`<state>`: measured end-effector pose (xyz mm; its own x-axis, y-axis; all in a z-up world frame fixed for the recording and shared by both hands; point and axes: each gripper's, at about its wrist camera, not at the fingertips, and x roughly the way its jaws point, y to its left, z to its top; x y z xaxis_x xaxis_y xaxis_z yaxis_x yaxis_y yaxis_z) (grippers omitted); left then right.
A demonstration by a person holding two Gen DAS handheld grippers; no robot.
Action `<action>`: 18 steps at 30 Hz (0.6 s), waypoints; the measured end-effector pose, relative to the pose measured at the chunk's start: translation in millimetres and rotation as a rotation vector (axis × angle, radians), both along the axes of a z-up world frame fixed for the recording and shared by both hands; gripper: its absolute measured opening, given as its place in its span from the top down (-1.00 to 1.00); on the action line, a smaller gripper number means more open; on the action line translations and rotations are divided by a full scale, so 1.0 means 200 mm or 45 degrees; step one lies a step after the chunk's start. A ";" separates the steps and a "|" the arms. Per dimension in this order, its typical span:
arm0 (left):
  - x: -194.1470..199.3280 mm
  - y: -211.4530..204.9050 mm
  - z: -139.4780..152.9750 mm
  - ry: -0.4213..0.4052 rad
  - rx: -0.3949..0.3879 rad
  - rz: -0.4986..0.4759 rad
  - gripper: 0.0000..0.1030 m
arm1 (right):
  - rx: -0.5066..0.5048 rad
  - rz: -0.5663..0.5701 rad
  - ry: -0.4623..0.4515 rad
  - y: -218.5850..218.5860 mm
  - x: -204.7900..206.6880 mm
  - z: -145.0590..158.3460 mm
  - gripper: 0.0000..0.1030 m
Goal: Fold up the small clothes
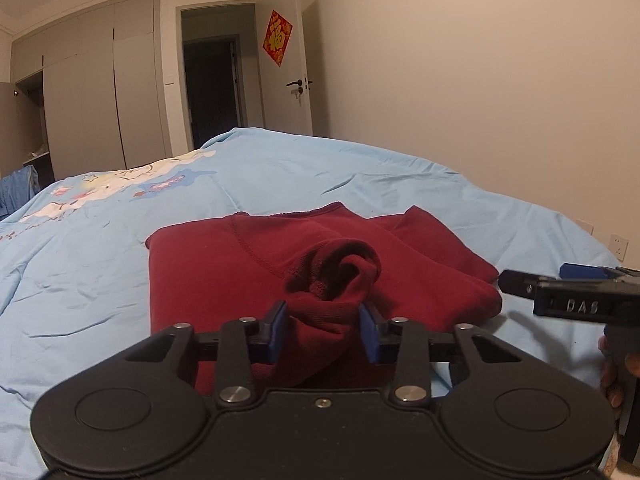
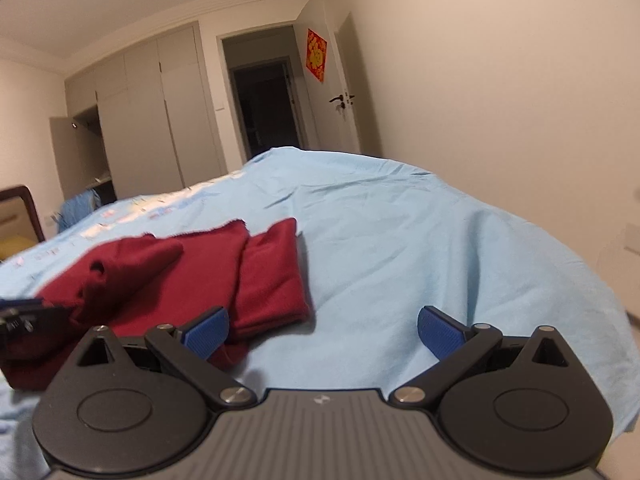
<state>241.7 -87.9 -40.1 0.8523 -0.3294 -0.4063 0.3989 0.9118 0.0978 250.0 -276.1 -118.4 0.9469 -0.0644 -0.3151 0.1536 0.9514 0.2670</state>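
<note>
A dark red garment [image 1: 208, 276] lies partly folded on the bed [image 1: 304, 172], on its light blue cover. The left tool [image 1: 325, 330] is clamped on a bunched cuff or sleeve end of the garment, lifted off the garment's flat body; which part of the garment it is, the wrist view leaves unclear. The right tool [image 2: 322, 334] stands just beside the garment's right edge, its blue pads [image 2: 438, 332] spread wide with nothing between them, above bare cover. Behind the garment, past the bed, an open doorway [image 1: 212, 88] shows dark.
</note>
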 end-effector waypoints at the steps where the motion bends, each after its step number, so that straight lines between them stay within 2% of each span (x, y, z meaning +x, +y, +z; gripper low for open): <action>1: 0.00 0.00 0.00 0.004 -0.002 -0.005 0.29 | 0.019 0.024 0.000 -0.01 0.01 0.01 -1.00; 8: 0.01 -0.02 -0.05 0.025 -0.016 -0.016 0.53 | 0.074 0.246 -0.003 -0.02 0.08 0.10 -1.00; 12: 0.01 0.00 -0.06 0.025 -0.049 -0.009 0.54 | 0.127 0.417 0.053 0.01 0.24 0.16 -1.00; 18: 0.01 0.02 -0.07 0.032 -0.092 -0.005 0.53 | 0.228 0.525 0.114 0.05 0.52 0.26 -1.00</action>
<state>243.5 -84.1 -54.5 0.8409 -0.3616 -0.4027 0.4037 0.9146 0.0218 354.4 -265.3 -67.0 0.8504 0.3754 -0.3686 -0.1986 0.8778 0.4358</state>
